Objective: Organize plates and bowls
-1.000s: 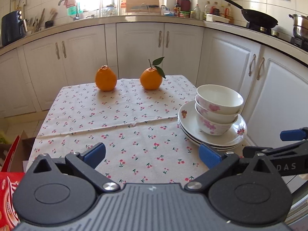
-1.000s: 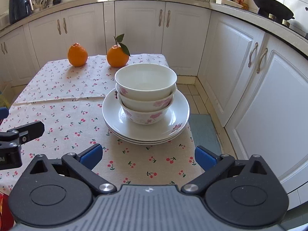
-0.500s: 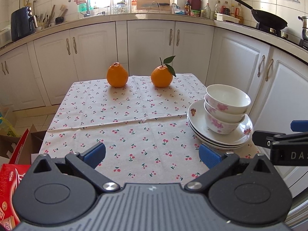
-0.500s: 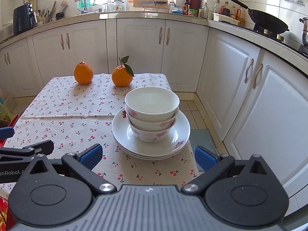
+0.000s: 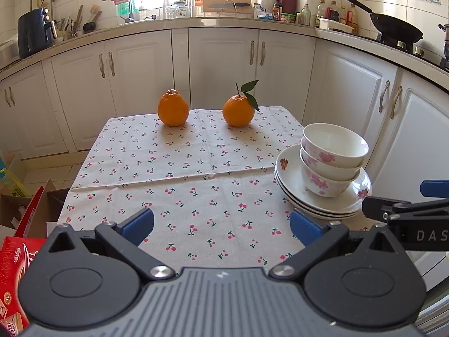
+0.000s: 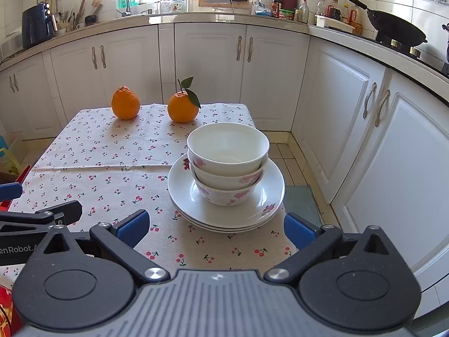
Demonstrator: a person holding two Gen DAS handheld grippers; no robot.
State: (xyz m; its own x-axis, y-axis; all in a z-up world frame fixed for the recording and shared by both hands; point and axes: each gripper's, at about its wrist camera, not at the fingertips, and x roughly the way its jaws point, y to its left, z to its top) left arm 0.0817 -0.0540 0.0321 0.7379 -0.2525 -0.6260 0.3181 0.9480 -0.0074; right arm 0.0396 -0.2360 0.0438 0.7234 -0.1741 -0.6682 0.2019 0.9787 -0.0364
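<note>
Three nested white bowls with pink flowers (image 6: 228, 163) stand on a stack of white floral plates (image 6: 266, 196) at the right edge of the table; they also show in the left wrist view, the bowls (image 5: 332, 158) on the plates (image 5: 289, 179). My right gripper (image 6: 214, 229) is open and empty, held just in front of the stack. My left gripper (image 5: 221, 226) is open and empty over the table's near middle, left of the stack. The right gripper's fingers (image 5: 387, 210) show in the left wrist view beside the plates.
Two oranges (image 5: 173, 111) (image 5: 238, 111) sit at the far edge of the cherry-print tablecloth (image 5: 182, 168). White cabinets (image 6: 350, 129) stand behind and to the right. A red carton (image 5: 14, 266) and cardboard box are on the floor at the left.
Both grippers have drawn back and risen away from the table, so the stack and oranges look farther off. Both stay open and empty. The dishes have not moved.
</note>
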